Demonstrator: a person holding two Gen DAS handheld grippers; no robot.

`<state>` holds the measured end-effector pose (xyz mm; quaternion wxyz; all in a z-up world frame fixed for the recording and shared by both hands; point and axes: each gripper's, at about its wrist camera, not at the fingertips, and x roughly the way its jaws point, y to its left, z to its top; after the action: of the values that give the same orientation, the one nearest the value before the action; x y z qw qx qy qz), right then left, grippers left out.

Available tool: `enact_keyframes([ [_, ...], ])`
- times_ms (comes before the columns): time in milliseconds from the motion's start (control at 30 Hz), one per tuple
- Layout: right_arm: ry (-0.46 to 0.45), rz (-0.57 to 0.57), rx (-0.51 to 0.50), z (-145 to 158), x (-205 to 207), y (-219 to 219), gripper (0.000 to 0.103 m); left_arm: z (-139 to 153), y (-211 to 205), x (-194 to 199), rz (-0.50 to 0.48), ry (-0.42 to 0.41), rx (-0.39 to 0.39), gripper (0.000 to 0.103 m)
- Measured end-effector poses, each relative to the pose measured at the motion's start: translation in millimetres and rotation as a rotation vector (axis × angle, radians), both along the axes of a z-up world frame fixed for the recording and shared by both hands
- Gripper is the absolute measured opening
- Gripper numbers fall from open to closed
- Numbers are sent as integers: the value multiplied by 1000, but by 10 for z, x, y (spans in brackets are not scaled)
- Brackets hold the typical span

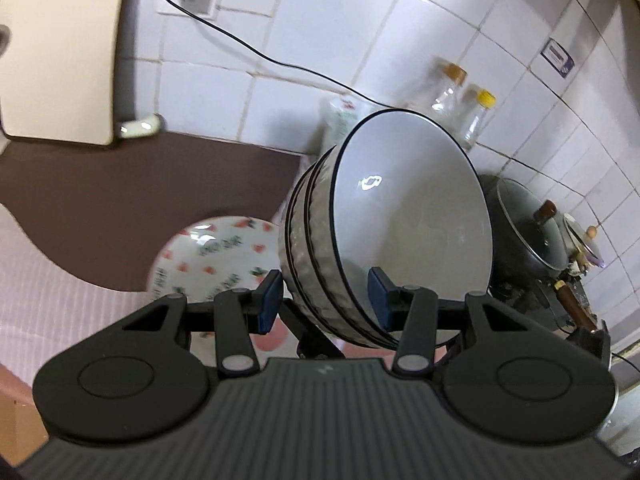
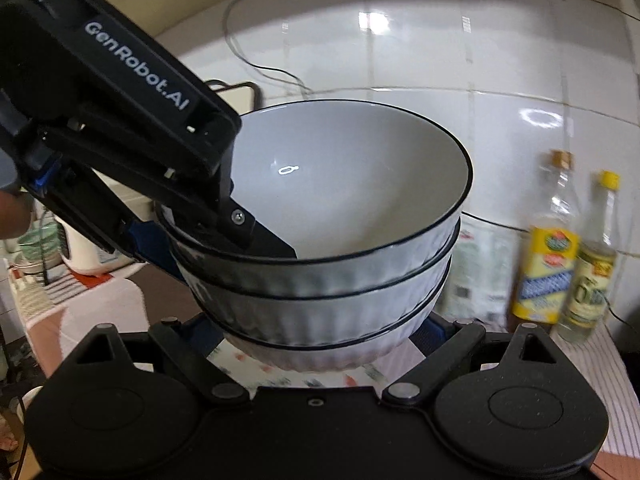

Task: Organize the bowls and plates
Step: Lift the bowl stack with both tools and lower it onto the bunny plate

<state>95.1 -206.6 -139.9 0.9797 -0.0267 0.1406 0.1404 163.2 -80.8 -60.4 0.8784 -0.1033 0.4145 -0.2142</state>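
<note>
Left wrist view first. A strawberry-print plate [image 1: 208, 252] is seen lower left, blurred, with the brown tabletop [image 1: 120, 200] behind it. Dead centre, a stack of three bowls [image 1: 400, 220] is held up, tilted in this view. The left gripper [image 1: 324, 300] is pinched on the stack's wall, with one pad inside the top bowl and the other on the outside. Off to the right, a lidded pot [image 1: 532, 232] is parked against the tiled wall [image 1: 320, 20].

Right wrist view: the left gripper comes in from the upper left and is clamped over the near-left rim. The bowls fill the middle, nested, and the plate's pattern can be made out blurred underneath. The right gripper [image 2: 314, 332] is tucked low around the bottom bowl, with blue pads peeking out on either side. Whether it's actually squeezing can't be told, since the fingertips are hidden. Two bottles [image 2: 552, 240] are seen at the right, blurred.
</note>
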Motion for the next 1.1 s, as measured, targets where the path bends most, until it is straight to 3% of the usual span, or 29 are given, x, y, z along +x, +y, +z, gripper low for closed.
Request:
enact_keyframes([
  [167, 30, 30, -6, -21, 113, 237, 96, -20, 224, 66, 31, 17, 16, 45],
  [367, 103, 45, 6, -221, 262, 347, 96, -284, 385, 237, 49, 94, 4, 45],
  [767, 217, 28, 27, -633, 436, 364, 96, -801, 353, 450, 28, 171, 53, 45],
  [1100, 271, 23, 17, -811, 511, 372, 96, -993, 321, 531, 24, 203, 69, 45],
])
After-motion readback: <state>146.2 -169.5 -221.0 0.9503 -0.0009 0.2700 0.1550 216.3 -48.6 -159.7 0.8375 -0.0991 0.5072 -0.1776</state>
